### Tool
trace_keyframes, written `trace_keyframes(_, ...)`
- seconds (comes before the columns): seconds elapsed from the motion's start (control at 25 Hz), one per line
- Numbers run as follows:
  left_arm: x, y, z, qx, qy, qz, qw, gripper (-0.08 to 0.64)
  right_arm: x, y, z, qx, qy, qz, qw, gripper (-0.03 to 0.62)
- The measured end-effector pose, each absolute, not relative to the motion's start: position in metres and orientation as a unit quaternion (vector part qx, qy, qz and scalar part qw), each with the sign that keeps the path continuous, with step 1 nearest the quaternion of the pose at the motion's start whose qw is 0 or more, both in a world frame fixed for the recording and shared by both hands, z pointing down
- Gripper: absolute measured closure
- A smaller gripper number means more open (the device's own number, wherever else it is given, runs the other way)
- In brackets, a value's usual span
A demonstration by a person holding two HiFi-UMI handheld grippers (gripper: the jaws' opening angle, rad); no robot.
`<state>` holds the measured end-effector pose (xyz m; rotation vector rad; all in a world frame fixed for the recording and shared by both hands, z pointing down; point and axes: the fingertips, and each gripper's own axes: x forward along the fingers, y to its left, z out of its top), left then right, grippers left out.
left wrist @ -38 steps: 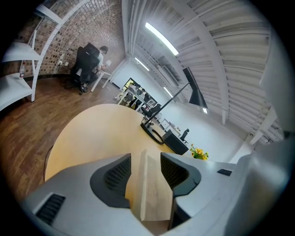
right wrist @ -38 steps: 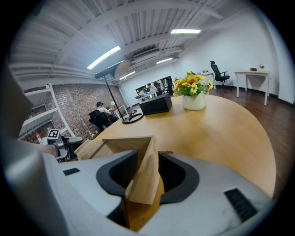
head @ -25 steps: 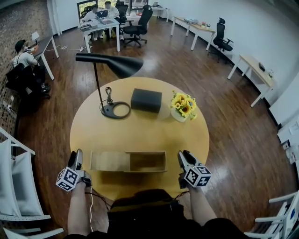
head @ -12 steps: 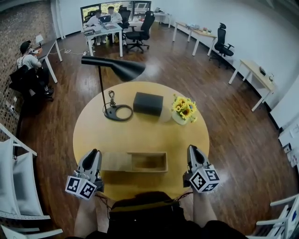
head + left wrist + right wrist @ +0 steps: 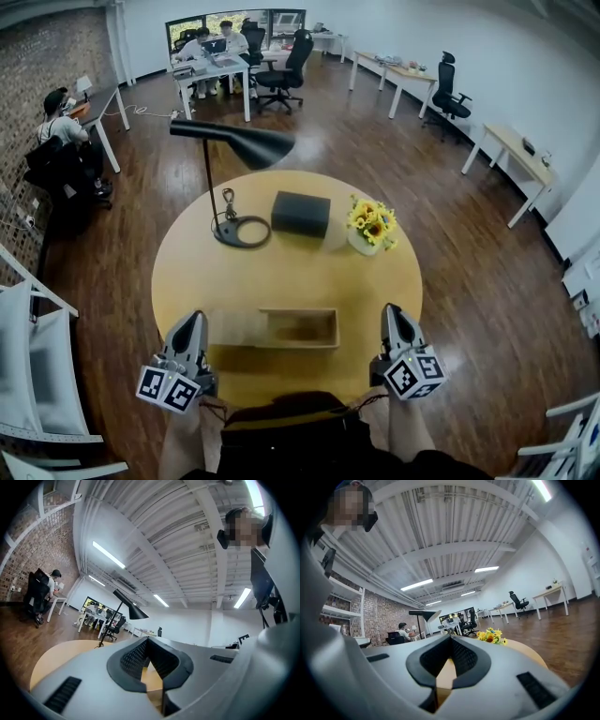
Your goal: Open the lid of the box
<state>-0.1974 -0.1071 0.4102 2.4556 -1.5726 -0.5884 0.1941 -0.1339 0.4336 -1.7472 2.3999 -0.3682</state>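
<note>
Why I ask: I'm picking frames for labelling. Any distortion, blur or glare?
Head view: fisheye bows the room's edges; the table is sharp, evenly lit. Left gripper view: round dark vignette, bright ceiling strip lights, no washout. Right gripper view: same vignette, strong barrel distortion.

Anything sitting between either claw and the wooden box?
Nothing visible. The shut left claw and shut right claw flank the ends of the light wooden box, with only bare round yellow table between. The black desk lamp, dark grey box and sunflower pot stand beyond it.
</note>
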Motion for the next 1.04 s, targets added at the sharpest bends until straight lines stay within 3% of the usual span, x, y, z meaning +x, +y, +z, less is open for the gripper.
trace_keyframes(1.04,-0.195,-0.094,0.417,0.821,-0.528,-0.198,0.094,0.555,0.187,-0.129,0.432,-0.569,0.81,-0.119,0.074,0.592)
